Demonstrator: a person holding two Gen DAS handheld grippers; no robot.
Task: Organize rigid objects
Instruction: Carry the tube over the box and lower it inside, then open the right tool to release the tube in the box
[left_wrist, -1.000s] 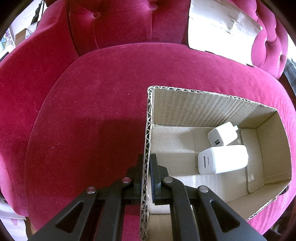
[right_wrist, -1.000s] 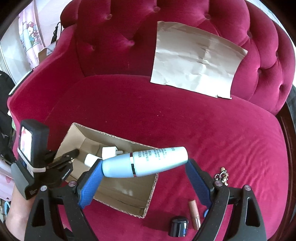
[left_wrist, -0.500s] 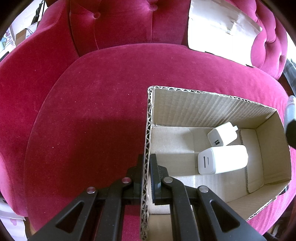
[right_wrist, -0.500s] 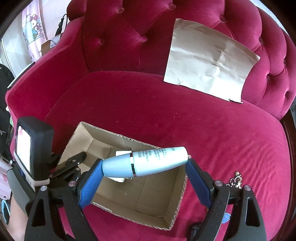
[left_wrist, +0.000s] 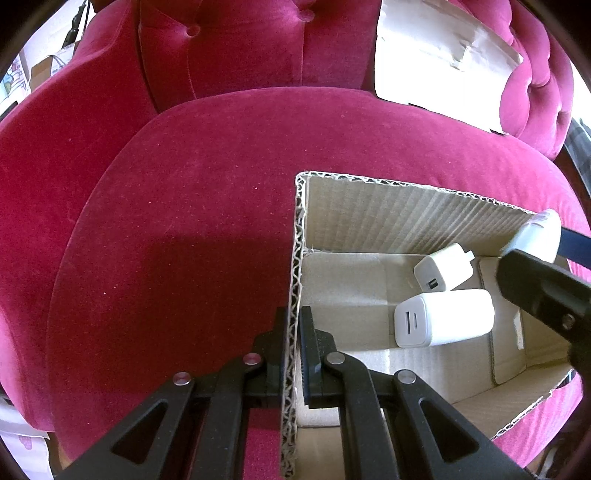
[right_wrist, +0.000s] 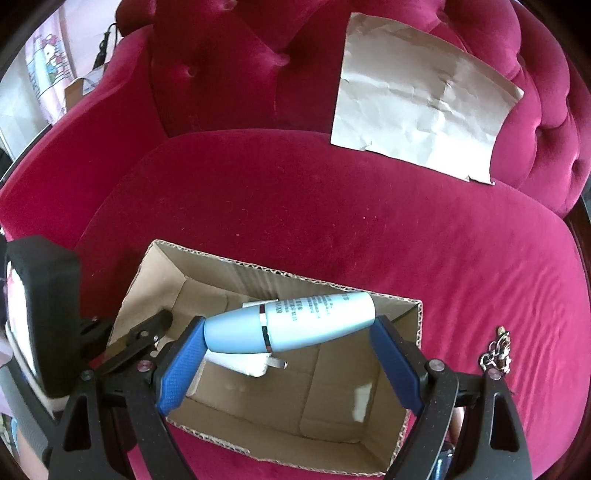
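An open cardboard box (left_wrist: 388, 218) (right_wrist: 332, 417) sits on the red velvet sofa seat. My left gripper (left_wrist: 293, 325) is shut on the box's left wall. Inside lie a large white charger (left_wrist: 443, 317) and a small white charger (left_wrist: 441, 271). My right gripper (right_wrist: 291, 328) is shut on a light blue cosmetic bottle (right_wrist: 291, 326), held lengthwise between the blue pads above the box's opening. The bottle's tip (left_wrist: 537, 236) and the right gripper show at the right edge of the left wrist view. A white charger (right_wrist: 245, 363) shows partly under the bottle.
A crumpled sheet of paper (right_wrist: 424, 96) leans on the sofa back. A small metal keychain (right_wrist: 496, 354) lies on the seat right of the box. The left gripper's body (right_wrist: 44, 317) stands at the box's left side.
My right gripper has carried the bottle leftward and forward until it hangs over the box. It has entered the left wrist view from the right. The left gripper and box have stayed still.
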